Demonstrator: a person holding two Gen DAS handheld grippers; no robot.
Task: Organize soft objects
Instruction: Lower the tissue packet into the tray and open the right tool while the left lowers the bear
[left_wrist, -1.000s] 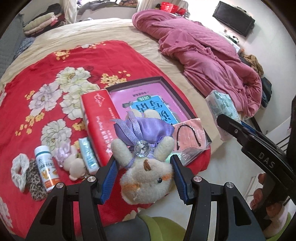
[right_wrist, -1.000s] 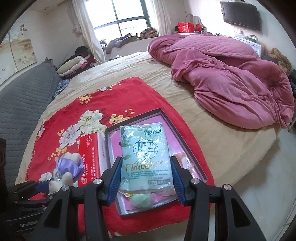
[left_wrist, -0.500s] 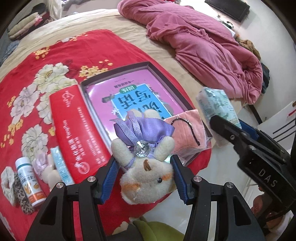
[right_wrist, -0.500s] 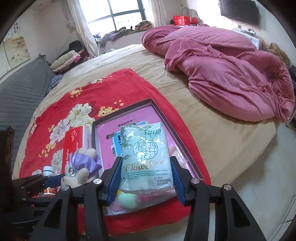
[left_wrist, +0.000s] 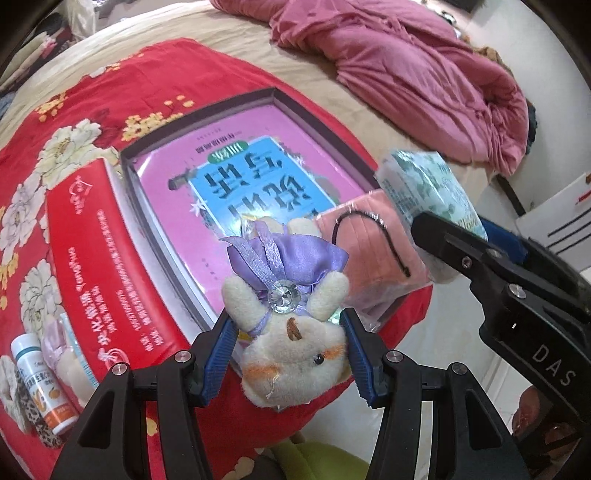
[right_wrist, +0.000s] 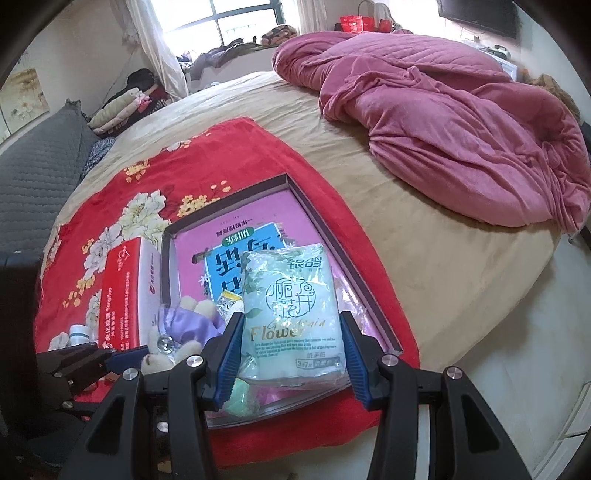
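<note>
We hold the left gripper (left_wrist: 288, 354) clamped on a plush bunny (left_wrist: 291, 332) in a purple satin dress, upside down, its head pinched between the blue pads and its feet pointing away from us. It hangs above the near edge of the shallow dark tray (left_wrist: 314, 122) that lies on the red floral blanket (left_wrist: 92, 92). The bunny covers part of the pink book (left_wrist: 229, 155) inside the tray, so the lower cover is hidden from us.

The right gripper (right_wrist: 291, 350) is closed on a pale green tissue pack (right_wrist: 291, 314) printed "Flower", held over the tray's near right corner. From the left wrist view that pack is blurred and partly cut by the other gripper's black frame. Under it we see something light green (right_wrist: 240, 400) in the tray (too hidden to name).

A pink face mask in clear wrap (left_wrist: 373, 251) rests at the tray's near corner. A red tissue box (left_wrist: 96, 266) lies just beside the tray's left wall, and a small white bottle (left_wrist: 40, 384) sits near the blanket's edge, its label unreadable. A crumpled pink quilt (right_wrist: 443, 122) lies well apart on the bed (right_wrist: 424, 266).
</note>
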